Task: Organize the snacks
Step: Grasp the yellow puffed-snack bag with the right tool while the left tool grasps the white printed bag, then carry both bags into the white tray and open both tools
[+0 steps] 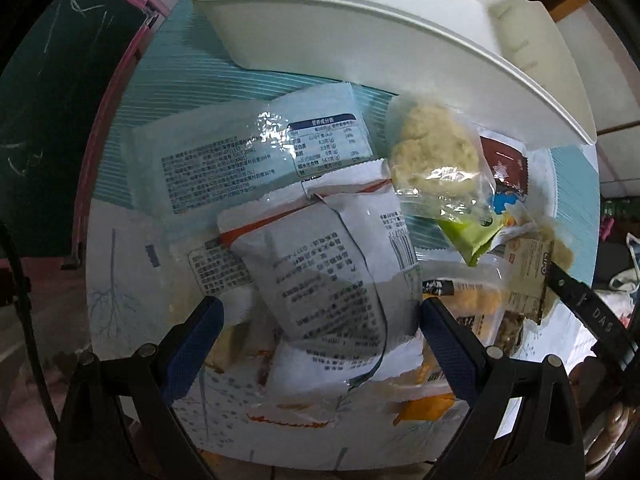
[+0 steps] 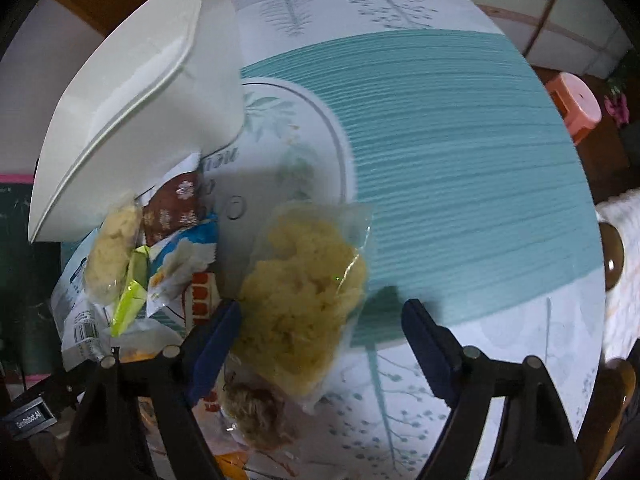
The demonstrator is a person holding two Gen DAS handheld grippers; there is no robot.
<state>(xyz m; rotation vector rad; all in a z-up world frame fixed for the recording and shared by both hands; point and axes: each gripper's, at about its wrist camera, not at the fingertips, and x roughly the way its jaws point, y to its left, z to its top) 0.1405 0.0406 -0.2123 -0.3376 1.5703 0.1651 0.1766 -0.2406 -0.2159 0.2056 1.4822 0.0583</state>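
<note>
Left wrist view: we see the left gripper [image 1: 320,320] spread wide, pointing down over a white printed packet [image 1: 332,276] that tops the snack pile; the pads do not press it.
Right wrist view: the right gripper [image 2: 320,336] stands spread, a clear bag of yellow crumbly snack [image 2: 304,280] lying between its fingers and nearer the left one, not pinched.
Handling: we judge both packs light, crinkly and slippery; the crumbly contents look fragile, so we would take the bag by its middle, gently.
Bin: a white bin [image 2: 140,92] stands just beside the pile.
Surface: a teal-striped tablecloth [image 2: 460,140] on a round table.
Room: dim; an orange stool [image 2: 576,106] stands beyond the table.
</note>
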